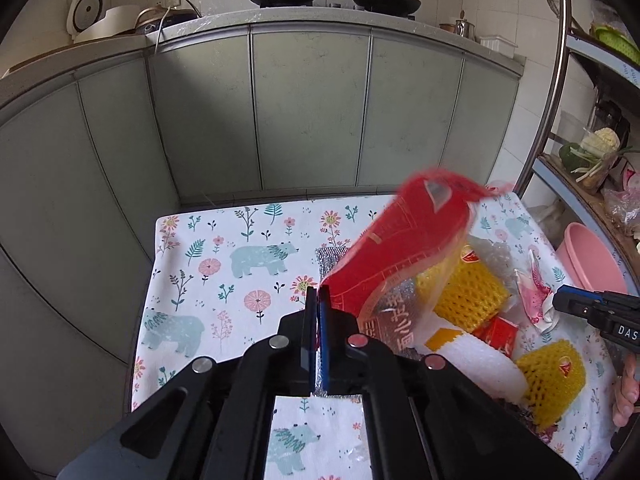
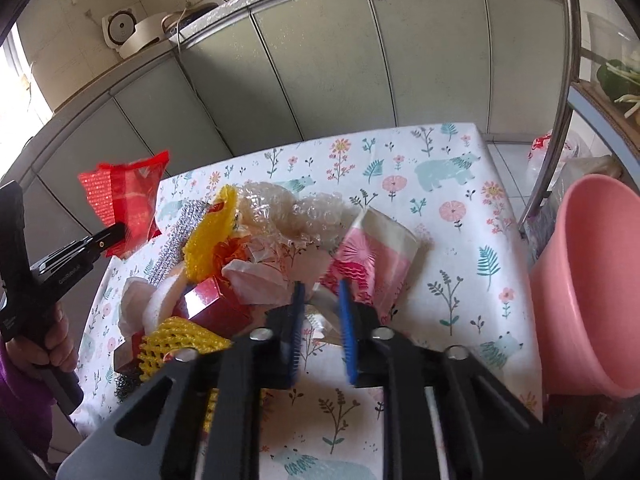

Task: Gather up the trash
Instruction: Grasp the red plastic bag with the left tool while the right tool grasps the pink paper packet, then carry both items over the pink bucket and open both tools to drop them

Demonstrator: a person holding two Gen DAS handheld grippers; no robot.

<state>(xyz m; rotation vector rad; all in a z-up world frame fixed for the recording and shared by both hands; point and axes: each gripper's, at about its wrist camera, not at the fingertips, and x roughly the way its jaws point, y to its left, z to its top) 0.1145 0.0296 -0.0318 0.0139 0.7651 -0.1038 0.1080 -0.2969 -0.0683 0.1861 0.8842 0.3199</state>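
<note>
Floral tablecloth (image 1: 240, 280); left hand-held gripper (image 1: 318, 300) pinches red wrapper (image 1: 404, 248); right hand-held gripper (image 2: 320, 292) parted, empty.

Free: we see bare table (image 1: 224, 240) cloth along its left edge and far-left corner | Blocked: trash pile (image 2: 256, 256) crowds the right half | Blocked: red bag (image 1: 400, 248), clamped in left gripper (image 1: 318, 300), rises over the centre | Blocked: pink basin (image 2: 592, 280) and rack pole (image 2: 570, 40) flank the right edge
</note>
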